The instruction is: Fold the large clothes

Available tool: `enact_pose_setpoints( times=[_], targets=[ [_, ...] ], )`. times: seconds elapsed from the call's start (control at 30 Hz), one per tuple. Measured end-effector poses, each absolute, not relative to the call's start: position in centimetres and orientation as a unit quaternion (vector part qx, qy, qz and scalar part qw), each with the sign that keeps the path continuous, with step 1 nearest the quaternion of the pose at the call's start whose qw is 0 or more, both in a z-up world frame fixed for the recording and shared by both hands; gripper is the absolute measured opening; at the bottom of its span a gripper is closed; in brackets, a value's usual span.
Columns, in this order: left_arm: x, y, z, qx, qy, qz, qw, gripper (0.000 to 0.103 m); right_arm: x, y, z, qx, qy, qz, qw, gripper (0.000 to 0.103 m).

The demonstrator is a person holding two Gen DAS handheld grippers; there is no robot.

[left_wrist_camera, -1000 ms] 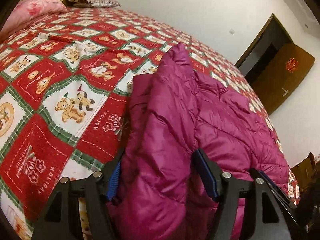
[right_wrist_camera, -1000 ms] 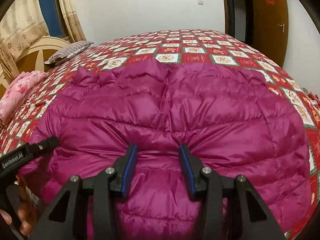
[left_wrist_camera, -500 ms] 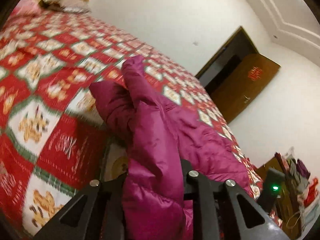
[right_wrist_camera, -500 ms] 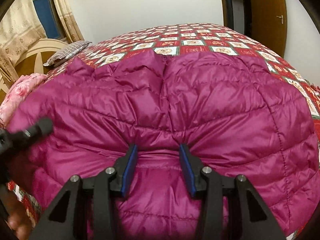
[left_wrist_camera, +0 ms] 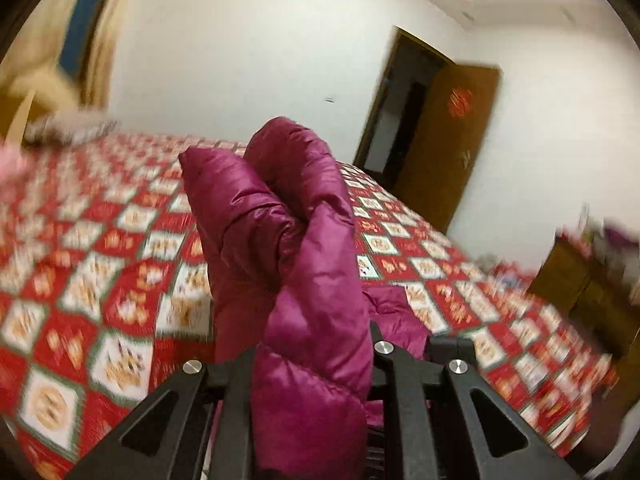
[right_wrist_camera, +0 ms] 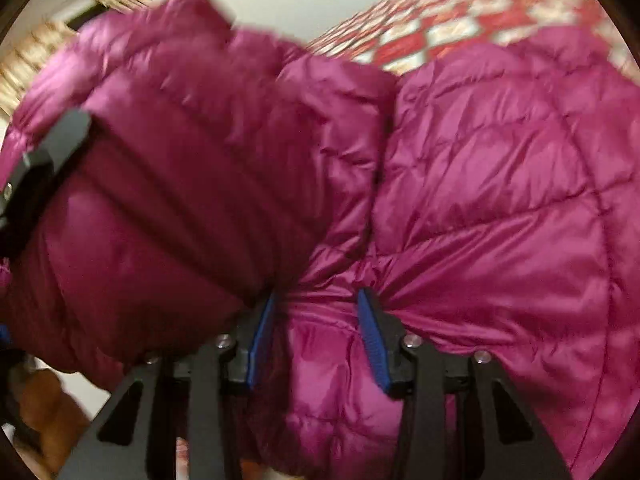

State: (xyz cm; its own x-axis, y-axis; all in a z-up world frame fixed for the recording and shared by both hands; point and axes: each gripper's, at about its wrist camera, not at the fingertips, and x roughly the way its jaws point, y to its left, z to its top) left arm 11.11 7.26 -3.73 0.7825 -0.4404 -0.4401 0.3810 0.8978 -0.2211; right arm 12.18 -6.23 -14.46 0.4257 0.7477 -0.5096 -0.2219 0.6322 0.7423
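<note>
The left gripper [left_wrist_camera: 312,360] pinches a raised fold of the quilted magenta puffer jacket [left_wrist_camera: 280,240]; its fingertips are buried in fabric. The right gripper [right_wrist_camera: 316,320] clamps a bunched seam; the red-and-white patchwork bedspread [left_wrist_camera: 120,248] blurs behind.

From the left wrist we look low across the bedspread [left_wrist_camera: 100,288] toward the far wall and door [left_wrist_camera: 444,148]. From the right wrist we look closer, onto the jacket [right_wrist_camera: 500,184]. We find jacket [left_wrist_camera: 288,240] and bedspread [right_wrist_camera: 432,40] in both views.

Glossy quilted magenta puffer jacket [left_wrist_camera: 304,248], smooth nylon sheen. The printed bedspread [left_wrist_camera: 100,264] looks matt cloth. Matt black plastic right gripper [right_wrist_camera: 316,336], blue ribbed pads [right_wrist_camera: 374,340], shiny metal screws.
</note>
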Motion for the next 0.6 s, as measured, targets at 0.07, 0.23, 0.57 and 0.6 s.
enact_pose_setpoints(
  times=[0.07,0.23,0.57,0.6],
  targets=[
    [10.7,5.2,-3.7,-0.024,0.242,-0.233,0.941,0.015,11.6,-7.7,-14.1,0.311,0.431,0.306,0.79,0.042],
    [9.7,0.0,-5.8,0.061,0.241,-0.256,0.934,0.015,8.3,-16.0,-12.1,0.343,0.381,0.256,0.819,0.043],
    [7.5,-8.0,-12.2,0.215,0.261,-0.283,0.898,0.015,2.3,-27.0,-10.6,0.307,0.345,0.09,0.882,0.047],
    [7.3,-8.4,-12.8,0.222,0.265,-0.285,0.894,0.015,1.9,-27.4,-10.3,0.303,0.343,0.08,0.885,0.053]
  ],
)
